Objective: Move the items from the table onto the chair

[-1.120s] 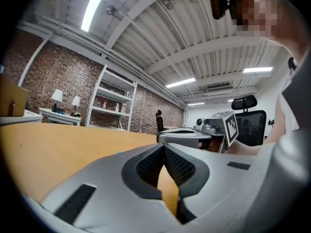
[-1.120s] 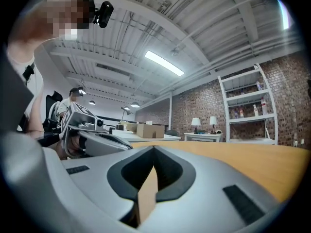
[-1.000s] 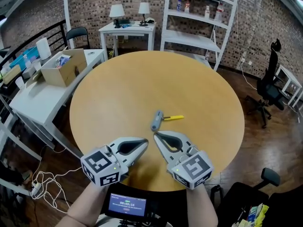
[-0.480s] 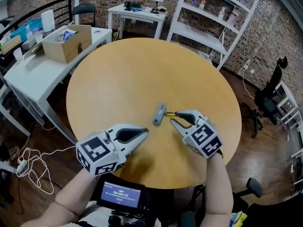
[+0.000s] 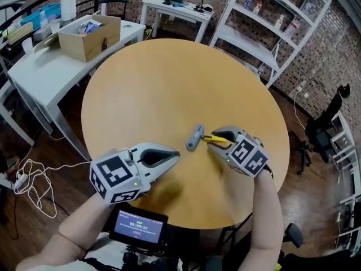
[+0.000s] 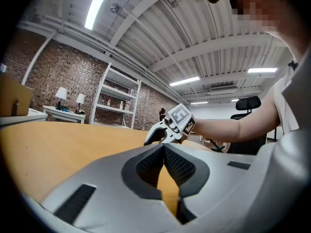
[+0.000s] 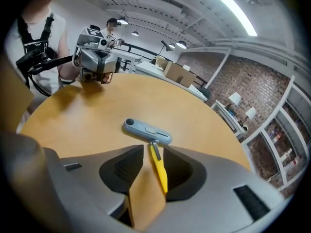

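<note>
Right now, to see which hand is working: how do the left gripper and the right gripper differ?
The left gripper is shut and empty. The right gripper has jaws that have just been opening, and they stand apart around the yellow handle of the tool without clamping it. The left gripper points level, short of the tool, while the right gripper tilts down at it. Both are over the round table.
</note>
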Action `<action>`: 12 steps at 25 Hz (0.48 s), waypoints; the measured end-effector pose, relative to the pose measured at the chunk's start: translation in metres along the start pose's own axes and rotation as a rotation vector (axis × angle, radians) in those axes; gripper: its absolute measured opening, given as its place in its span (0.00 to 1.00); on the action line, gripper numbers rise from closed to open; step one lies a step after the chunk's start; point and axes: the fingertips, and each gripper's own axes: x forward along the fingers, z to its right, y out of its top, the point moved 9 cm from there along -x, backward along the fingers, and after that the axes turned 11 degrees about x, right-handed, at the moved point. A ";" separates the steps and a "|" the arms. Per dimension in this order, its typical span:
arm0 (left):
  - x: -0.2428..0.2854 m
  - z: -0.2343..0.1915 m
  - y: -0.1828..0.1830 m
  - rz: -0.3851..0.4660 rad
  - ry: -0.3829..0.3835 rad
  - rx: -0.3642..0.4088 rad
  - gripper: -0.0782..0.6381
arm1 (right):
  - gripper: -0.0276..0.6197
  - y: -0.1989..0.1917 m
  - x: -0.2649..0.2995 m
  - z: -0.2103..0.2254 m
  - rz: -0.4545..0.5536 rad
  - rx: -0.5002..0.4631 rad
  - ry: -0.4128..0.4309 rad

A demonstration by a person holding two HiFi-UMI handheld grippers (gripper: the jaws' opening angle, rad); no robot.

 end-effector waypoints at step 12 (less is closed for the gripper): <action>0.004 0.001 0.001 0.004 -0.007 0.029 0.12 | 0.29 0.001 0.021 0.027 -0.114 -0.040 0.298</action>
